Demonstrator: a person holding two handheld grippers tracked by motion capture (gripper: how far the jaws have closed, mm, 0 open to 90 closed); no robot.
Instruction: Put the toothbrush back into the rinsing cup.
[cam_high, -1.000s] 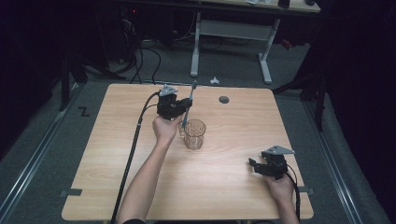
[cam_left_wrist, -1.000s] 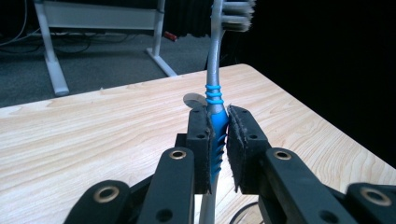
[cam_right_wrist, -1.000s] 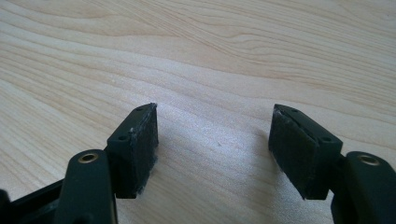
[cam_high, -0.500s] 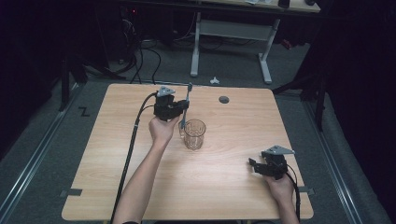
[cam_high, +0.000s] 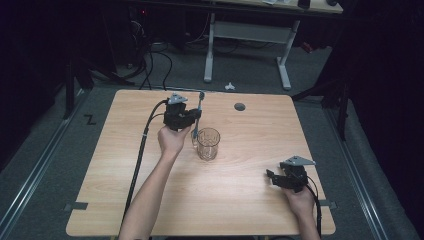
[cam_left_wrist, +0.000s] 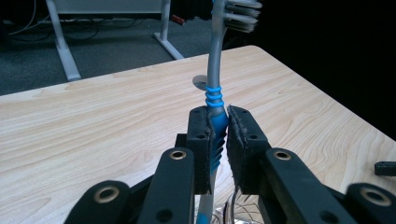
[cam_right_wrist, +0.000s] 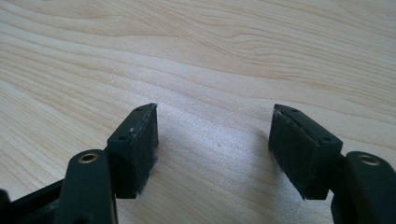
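Note:
My left gripper (cam_high: 194, 120) is shut on a grey and blue toothbrush (cam_high: 198, 112), held upright just left of and above a clear glass cup (cam_high: 208, 143) in the middle of the wooden table (cam_high: 125, 165). In the left gripper view the toothbrush (cam_left_wrist: 215, 88) rises between the jaws of the left gripper (cam_left_wrist: 218, 140), bristles at the top, and the glass rim (cam_left_wrist: 236, 212) shows below them. My right gripper (cam_high: 272, 177) rests open near the table's front right; in its own view the right gripper (cam_right_wrist: 212, 149) has nothing between its jaws, only bare wood.
A round grey grommet hole (cam_high: 240, 106) sits near the table's far edge. Beyond the table stand white desk legs (cam_high: 208, 47) and floor cables (cam_high: 150, 65). The left gripper's cable (cam_high: 140, 155) trails along the table's left half.
The left gripper has lifted the toothbrush slightly up and away from the cup, more upright. The right gripper has stayed in place.

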